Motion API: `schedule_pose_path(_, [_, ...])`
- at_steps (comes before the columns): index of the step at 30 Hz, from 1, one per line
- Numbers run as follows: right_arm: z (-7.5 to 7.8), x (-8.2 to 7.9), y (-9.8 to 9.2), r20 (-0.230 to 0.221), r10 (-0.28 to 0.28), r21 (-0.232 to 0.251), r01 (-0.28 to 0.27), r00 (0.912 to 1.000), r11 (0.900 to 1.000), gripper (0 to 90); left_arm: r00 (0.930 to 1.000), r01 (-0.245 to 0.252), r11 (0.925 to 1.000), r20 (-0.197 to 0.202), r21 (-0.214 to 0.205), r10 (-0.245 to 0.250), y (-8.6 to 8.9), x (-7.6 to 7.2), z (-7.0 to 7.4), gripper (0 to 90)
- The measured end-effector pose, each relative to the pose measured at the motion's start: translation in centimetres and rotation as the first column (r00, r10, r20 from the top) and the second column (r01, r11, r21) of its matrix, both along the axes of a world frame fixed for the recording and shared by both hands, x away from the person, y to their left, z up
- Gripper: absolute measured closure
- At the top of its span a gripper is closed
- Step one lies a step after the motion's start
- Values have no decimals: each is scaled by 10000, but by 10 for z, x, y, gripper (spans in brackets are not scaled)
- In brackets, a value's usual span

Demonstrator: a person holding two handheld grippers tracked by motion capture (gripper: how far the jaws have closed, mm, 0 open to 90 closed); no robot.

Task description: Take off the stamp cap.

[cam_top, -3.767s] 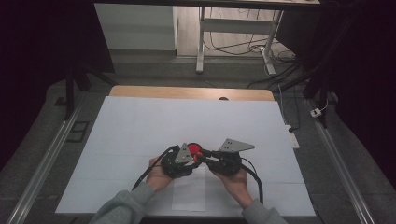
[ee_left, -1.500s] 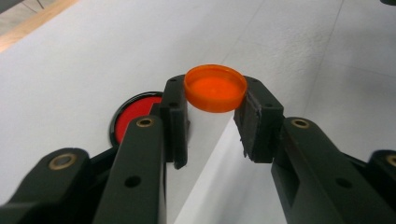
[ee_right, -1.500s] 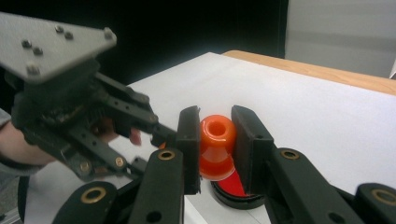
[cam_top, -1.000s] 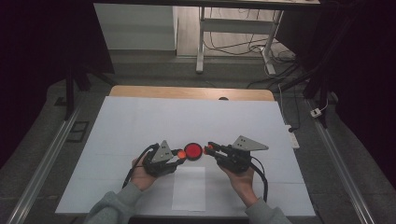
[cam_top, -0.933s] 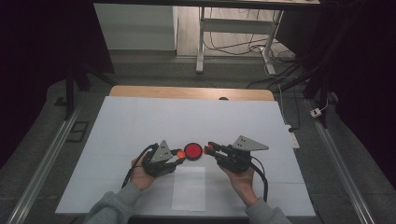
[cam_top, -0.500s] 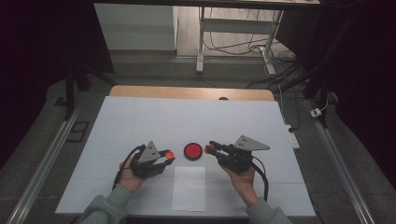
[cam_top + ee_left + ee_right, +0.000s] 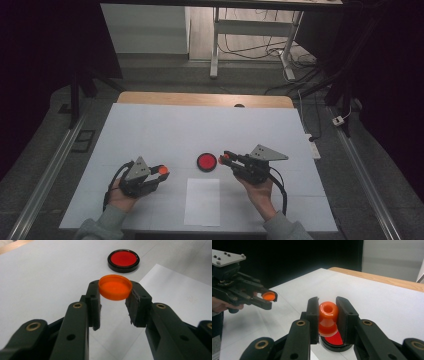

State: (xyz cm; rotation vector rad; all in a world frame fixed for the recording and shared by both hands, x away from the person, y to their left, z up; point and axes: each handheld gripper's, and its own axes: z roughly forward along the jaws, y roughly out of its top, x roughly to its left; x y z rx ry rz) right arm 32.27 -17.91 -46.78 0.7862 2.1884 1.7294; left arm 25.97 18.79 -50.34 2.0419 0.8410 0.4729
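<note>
A small orange cap is pinched between the jaws of my left gripper, which hovers low at the table's front left. My right gripper is shut on a small orange bottle-like piece with a hole at its top, held just right of a red disc in a black rim. That disc lies flat on the white table, partly under the orange piece in the right gripper view. In the left gripper view the disc lies beyond the cap. The left gripper also appears far left there.
A white paper sheet lies near the front edge, between the two hands. The white table top has a wooden strip along its far edge. Metal rails run along both sides.
The two grippers, joined at the centre earlier, have parted. My left gripper has drawn back to the left with the orange cap. The right gripper has barely moved.
</note>
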Motion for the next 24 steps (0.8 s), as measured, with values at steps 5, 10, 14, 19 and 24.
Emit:
schedule_pose_path(5, [-1, 1, 0, -25, -26, -34, 26, 10000, 10000, 728, 9998, -188, 9997, 0, -173, 188, 12, -6, -1, 649])
schedule_pose_path(10, [-1, 1, 1, -49, -20, -47, 20, 10000, 10000, 728, 9995, -311, 9993, -15, -224, 311, 21, -12, -2, 649])
schedule_pose_path(14, [-2, 1, 2, -60, -19, -66, 18, 10000, 10000, 728, 9992, -409, 9988, -14, -270, 409, 25, -13, -3, 649])
schedule_pose_path(19, [-4, 2, 5, -97, 34, -146, -35, 9999, 9999, 728, 9991, -426, 9988, -94, -261, 423, 24, -10, -4, 649])
schedule_pose_path(24, [-5, 3, 6, -94, 57, -165, -58, 9999, 9998, 728, 9992, -396, 9989, -117, -267, 393, 24, -9, -4, 649])
